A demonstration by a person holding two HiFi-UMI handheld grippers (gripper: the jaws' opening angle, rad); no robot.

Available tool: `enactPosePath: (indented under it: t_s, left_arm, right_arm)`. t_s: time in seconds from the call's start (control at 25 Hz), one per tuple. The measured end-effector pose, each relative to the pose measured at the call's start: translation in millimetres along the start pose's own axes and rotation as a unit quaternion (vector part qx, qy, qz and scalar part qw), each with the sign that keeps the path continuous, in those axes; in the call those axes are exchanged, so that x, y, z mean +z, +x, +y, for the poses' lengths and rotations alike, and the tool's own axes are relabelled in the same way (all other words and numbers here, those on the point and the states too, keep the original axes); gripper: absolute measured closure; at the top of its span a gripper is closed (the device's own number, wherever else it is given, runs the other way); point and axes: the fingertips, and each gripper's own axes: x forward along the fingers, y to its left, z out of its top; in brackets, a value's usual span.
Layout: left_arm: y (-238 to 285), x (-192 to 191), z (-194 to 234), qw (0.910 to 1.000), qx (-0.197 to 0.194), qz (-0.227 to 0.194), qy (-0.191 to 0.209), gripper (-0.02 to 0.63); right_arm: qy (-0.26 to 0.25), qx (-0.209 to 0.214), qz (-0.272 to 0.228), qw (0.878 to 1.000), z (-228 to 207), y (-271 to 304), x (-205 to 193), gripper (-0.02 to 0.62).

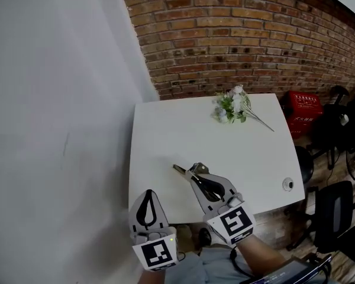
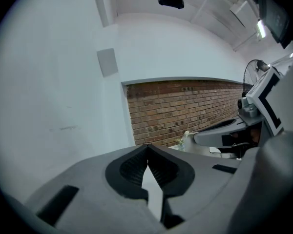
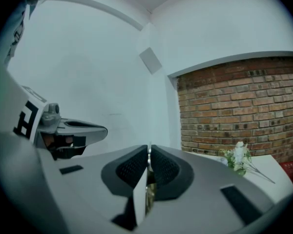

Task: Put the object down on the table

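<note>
Metal, thin and silvery: small tool [image 1: 178, 170] clamped in the right gripper [image 1: 195, 176], low over the near part of the white table [image 1: 165, 129], contact unclear; left gripper [image 1: 148, 194] clenched on nothing, near left; set-down and release seemingly left to do.

table [image 1: 165, 135]: white top, smooth, matt
back wall [image 1: 242, 34]: bare red-brown brick, rough, paler mortar joints
side wall [image 1: 59, 99]: white, smooth, matt
left gripper [image 1: 148, 193], right gripper [image 1: 193, 171]: grey plastic shells, matt
pads [image 2: 132, 167]: black, finely ribbed, rubbery look
object [image 1: 178, 170]: thin, metallic sheen, brassy tint in the right gripper view
crate [image 1: 303, 108]: red plastic, slight gloss
</note>
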Motion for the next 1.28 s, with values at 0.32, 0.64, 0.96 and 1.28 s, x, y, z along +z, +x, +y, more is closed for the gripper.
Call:
enactPosePath:
  t_s: [0.32, 0.64, 0.96, 1.28]
  left_arm:
    - [33.9, -20.1, 28.0, 0.9997, -0.001, 0.021, -0.013, 0.598]
    - [62.9, -36.0, 45.4, 0.9989, -0.014, 0.041, -0.016, 0.598]
    - [80.0, -63.9, 52.7, 0.997, -0.028, 0.067, -0.027, 0.598]
    - [90.4, -99.7, 56.2, 0.9933, -0.038, 0.103, -0.037, 0.597]
  right_arm:
    - [0.003, 0.014, 0.03, 0.999, 4.8, 47.9, -21.8, 0.566]
    - [0.016, 0.005, 0.052, 0.998, -0.5, 83.5, -36.9, 0.566]
    - [0.029, 0.006, 0.082, 0.996, 0.6, 105.3, -65.5, 0.566]
    - [0.05, 0.006, 0.117, 0.992, 1.0, 121.7, -93.8, 0.566]
